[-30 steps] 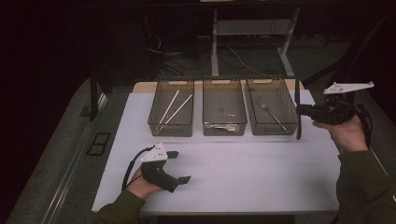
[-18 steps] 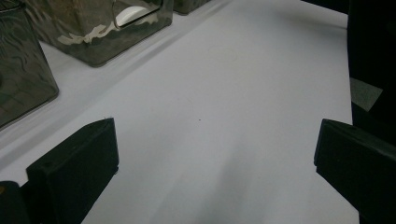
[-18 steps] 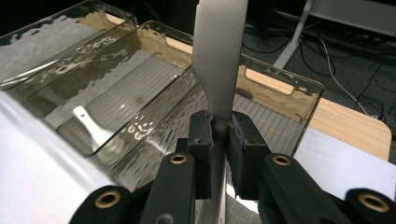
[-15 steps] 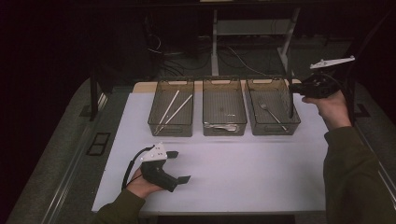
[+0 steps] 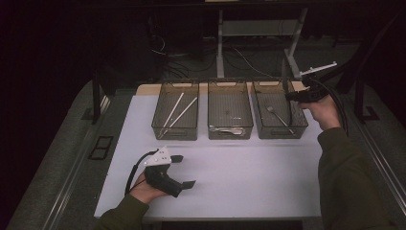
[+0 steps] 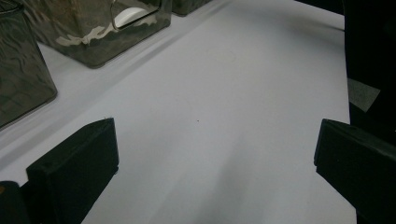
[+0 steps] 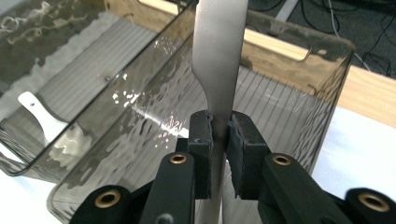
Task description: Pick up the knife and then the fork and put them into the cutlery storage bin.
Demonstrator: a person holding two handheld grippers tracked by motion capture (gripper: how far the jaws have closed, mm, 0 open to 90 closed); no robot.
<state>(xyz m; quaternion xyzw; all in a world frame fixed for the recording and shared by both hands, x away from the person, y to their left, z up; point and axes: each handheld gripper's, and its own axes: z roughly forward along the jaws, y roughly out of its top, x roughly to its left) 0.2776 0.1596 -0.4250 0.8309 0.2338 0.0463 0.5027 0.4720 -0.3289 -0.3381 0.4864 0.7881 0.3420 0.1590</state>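
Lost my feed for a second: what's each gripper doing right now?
Left gripper: open, empty, resting on the table.
Right gripper: closed on a metal utensil handle over the right bin.

Your flat silver metal utensil handle [image 7: 219,60] stands upright at centre frame in the right gripper view, pinched low on its narrow neck, against the smoky clear plastic bin [image 7: 299,116].

Right gripper moved to right bin.
Right gripper [image 5: 290,96], clamped on utensil [image 7: 219,56], has travelled inward and forward, now over right bin [image 5: 279,132] edge.
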